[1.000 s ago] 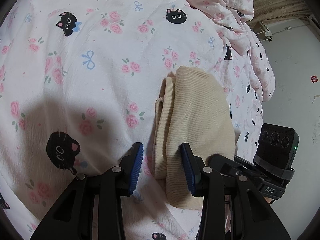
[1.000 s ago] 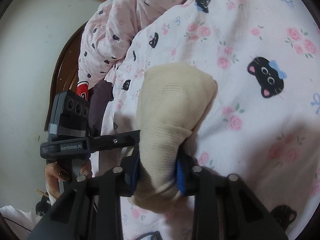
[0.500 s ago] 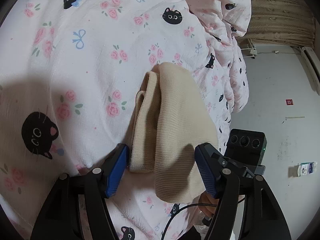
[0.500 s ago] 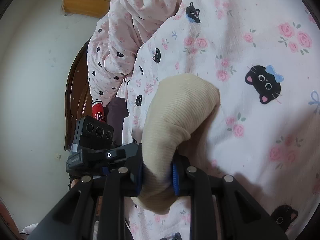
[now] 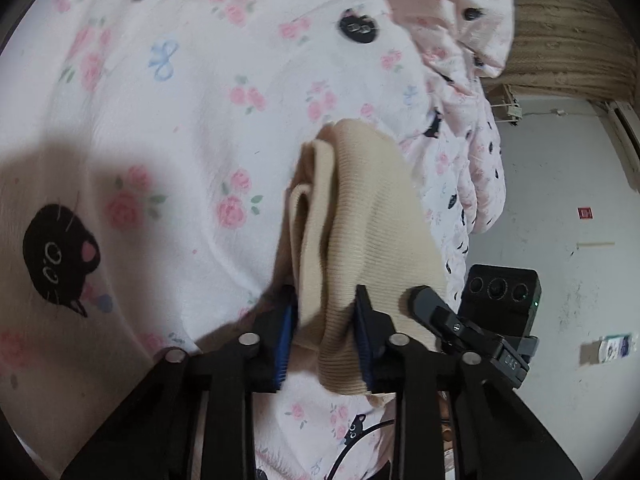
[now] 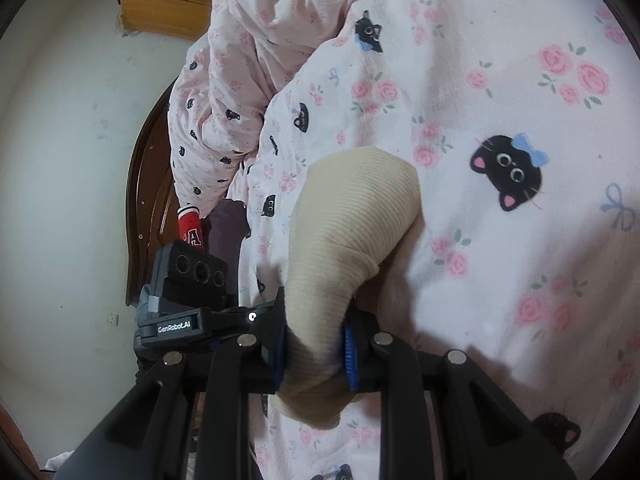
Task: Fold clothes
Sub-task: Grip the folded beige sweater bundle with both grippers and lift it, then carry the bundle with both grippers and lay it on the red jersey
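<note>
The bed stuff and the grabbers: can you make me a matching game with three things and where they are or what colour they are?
Things:
1. beige garment
2. cat faces
3. wooden cabinet

Descriptions:
A. black, printed on the pink quilt
B. by the white wall, beyond the bed
C. pinched by both the left gripper and the right gripper

Pairs: 1-C, 2-A, 3-B

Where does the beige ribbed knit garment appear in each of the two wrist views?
Left wrist view: the beige ribbed knit garment is at centre, running down into the left claw.
Right wrist view: it is at centre, running down into the right claw.
Shared landmark: the pink quilt with black cats.
</note>
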### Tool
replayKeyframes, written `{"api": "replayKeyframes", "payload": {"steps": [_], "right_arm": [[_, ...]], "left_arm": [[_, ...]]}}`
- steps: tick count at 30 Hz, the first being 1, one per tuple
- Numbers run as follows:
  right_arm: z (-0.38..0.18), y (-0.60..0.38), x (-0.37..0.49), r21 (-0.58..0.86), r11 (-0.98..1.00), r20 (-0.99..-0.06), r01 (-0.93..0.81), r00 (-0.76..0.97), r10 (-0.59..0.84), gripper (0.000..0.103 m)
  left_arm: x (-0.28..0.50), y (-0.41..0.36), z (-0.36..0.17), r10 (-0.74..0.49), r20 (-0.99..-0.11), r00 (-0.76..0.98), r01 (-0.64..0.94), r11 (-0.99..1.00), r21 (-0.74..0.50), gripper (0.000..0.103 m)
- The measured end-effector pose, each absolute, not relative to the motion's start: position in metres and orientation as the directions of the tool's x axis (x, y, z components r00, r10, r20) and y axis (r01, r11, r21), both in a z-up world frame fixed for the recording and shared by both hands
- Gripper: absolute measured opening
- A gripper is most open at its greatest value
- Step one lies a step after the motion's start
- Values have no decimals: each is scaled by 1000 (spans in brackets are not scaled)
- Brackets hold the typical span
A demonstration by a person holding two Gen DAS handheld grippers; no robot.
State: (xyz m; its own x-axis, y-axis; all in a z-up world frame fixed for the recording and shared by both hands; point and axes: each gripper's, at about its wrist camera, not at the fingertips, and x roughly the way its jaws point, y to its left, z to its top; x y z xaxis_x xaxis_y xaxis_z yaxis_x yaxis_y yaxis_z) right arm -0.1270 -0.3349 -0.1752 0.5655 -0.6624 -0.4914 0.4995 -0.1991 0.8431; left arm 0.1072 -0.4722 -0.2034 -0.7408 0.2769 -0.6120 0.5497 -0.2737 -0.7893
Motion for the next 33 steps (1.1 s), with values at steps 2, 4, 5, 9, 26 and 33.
{"api": "replayKeyframes", "payload": {"steps": [2,4,5,9,26,33], "right_arm": [[-177,-331,-129,842,-207,-494,498,560,-666,23],[-174,-328,-130,841,-207,-495,500,556,-668,23],[-173,-327,-130,840,-207,-495,501,554,-669,23],[-154,-326,-127,823,-194,-509,535,539,-671,23],[-46,-434,20,693,114,-564,712,633,-531,22],[-44,-496,116,696,245,-524,675,710,-469,22]], "left_arm": [[107,-470,-195,252,-610,-751,538,-302,-787,14],[107,-469,-190,247,-605,-757,529,-313,-789,14],[106,-469,-188,244,-602,-760,524,-318,-790,14],[110,-468,-171,224,-591,-775,505,-342,-792,14],[276,-510,-71,-137,-614,-777,620,-337,-709,14],[370,-539,-59,-307,-653,-692,721,-257,-643,14]]}}
